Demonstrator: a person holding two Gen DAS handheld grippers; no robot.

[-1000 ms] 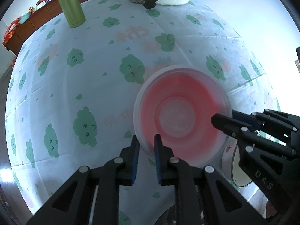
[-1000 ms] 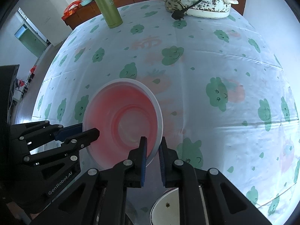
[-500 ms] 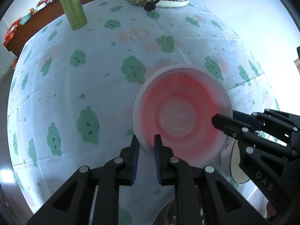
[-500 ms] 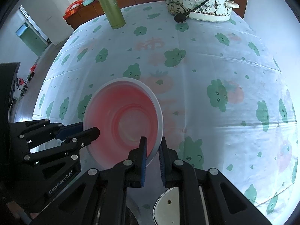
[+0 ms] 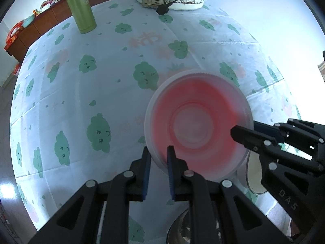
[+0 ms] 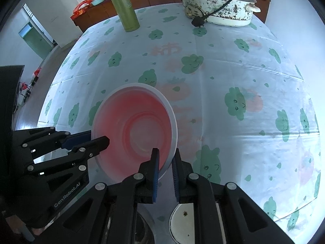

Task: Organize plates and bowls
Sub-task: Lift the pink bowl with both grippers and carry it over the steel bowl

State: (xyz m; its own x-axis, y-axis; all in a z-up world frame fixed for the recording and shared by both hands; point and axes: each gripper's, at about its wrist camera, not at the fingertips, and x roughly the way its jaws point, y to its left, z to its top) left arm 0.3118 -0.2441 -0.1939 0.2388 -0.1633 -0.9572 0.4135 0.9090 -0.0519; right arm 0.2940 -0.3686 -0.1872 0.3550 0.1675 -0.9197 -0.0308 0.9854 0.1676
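Note:
A pink and white plastic bowl (image 5: 199, 120) hangs above the table, held by both grippers; it also shows in the right wrist view (image 6: 134, 130). My left gripper (image 5: 158, 154) is shut on the bowl's near left rim. My right gripper (image 6: 165, 156) is shut on its near right rim. Each gripper shows in the other's view, the right one (image 5: 264, 140) and the left one (image 6: 81, 146). A white plate (image 6: 182, 221) lies below my right gripper. A metal bowl (image 5: 180, 229) sits below, partly hidden.
The table has a white cloth with green prints (image 5: 97, 81). A green flask (image 5: 81, 8) stands at the far left. A stained white electric pot (image 6: 219, 6) with a black cord and plug (image 6: 198, 21) stands at the far right. A wooden sideboard (image 6: 142, 0) runs behind.
Both grippers have lifted the bowl higher and tilted up, so the flask and pot show more fully. The grip on the rim is unchanged.

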